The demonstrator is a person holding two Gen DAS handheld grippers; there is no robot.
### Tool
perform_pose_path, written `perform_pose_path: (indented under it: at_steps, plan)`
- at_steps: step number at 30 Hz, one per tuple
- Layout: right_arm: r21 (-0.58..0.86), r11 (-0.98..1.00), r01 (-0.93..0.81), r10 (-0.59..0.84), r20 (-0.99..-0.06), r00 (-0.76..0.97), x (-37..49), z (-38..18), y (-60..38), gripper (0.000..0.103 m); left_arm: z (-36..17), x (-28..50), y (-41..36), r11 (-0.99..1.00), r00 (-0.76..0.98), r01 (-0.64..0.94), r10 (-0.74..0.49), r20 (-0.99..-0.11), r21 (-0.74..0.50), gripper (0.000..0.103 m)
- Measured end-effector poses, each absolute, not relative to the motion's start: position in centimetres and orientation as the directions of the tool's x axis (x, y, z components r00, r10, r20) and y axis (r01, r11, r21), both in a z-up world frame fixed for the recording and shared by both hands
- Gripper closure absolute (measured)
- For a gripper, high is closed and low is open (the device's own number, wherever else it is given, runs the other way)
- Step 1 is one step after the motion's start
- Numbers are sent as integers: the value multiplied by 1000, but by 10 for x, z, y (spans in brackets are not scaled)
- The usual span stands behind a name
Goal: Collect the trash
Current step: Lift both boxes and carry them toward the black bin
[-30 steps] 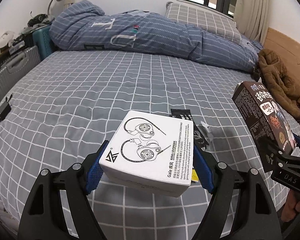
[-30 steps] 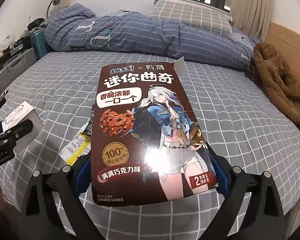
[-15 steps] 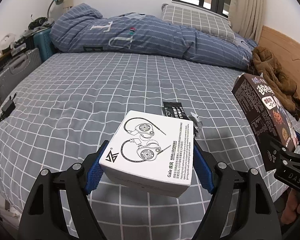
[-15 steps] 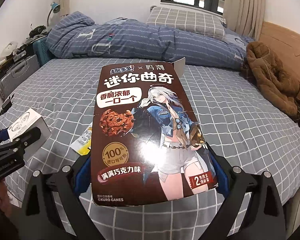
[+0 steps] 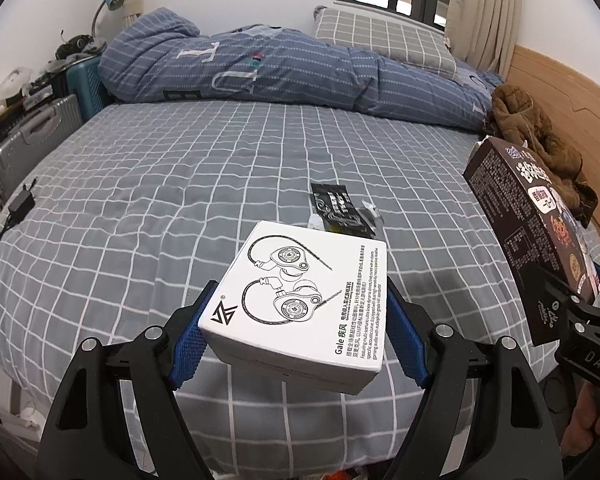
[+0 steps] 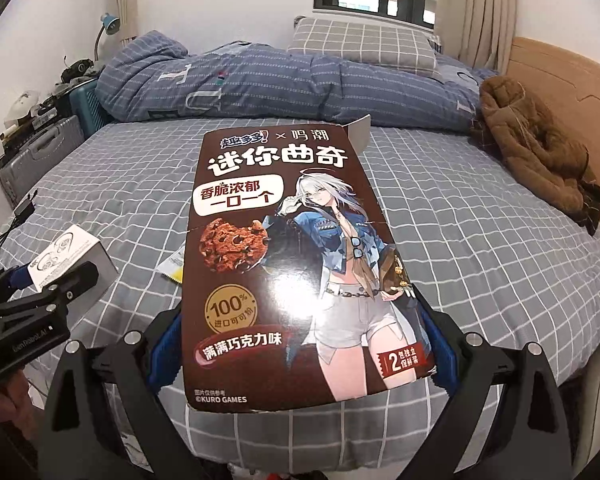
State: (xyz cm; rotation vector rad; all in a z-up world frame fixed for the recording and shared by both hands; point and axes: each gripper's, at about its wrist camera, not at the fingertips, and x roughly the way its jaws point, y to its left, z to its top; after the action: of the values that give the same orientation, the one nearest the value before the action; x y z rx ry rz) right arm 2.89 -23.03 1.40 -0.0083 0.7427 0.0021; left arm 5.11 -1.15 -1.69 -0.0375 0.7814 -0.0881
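Observation:
My left gripper (image 5: 296,332) is shut on a white earphone box (image 5: 304,300) and holds it above the near edge of the bed. My right gripper (image 6: 304,344) is shut on a brown cookie box (image 6: 292,264), also held above the bed; it shows at the right of the left wrist view (image 5: 536,232). The white box shows at the left of the right wrist view (image 6: 68,256). A black wrapper (image 5: 340,208) lies on the grey checked sheet beyond the white box. A yellow and white wrapper (image 6: 174,266) lies partly hidden behind the cookie box.
A rolled blue duvet (image 5: 300,72) and a checked pillow (image 5: 384,40) lie at the bed's far side. A brown jacket (image 6: 536,152) lies by the wooden headboard (image 6: 568,80) at right. Suitcases (image 5: 32,136) stand at left. A charger and cable (image 5: 20,204) lie on the left edge.
Both grippers have pulled back from the bed with their boxes, so more of the bed and its near edge shows. The wrappers have stayed in place.

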Motion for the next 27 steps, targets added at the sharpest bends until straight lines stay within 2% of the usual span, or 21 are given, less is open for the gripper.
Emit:
perform_pose_path:
  at_steps: [27]
  plan:
    - [39,999,10,19,-673,740,-59,13,-231,12,-16,-41,-6,994,699,69,-106,-707,-81,27]
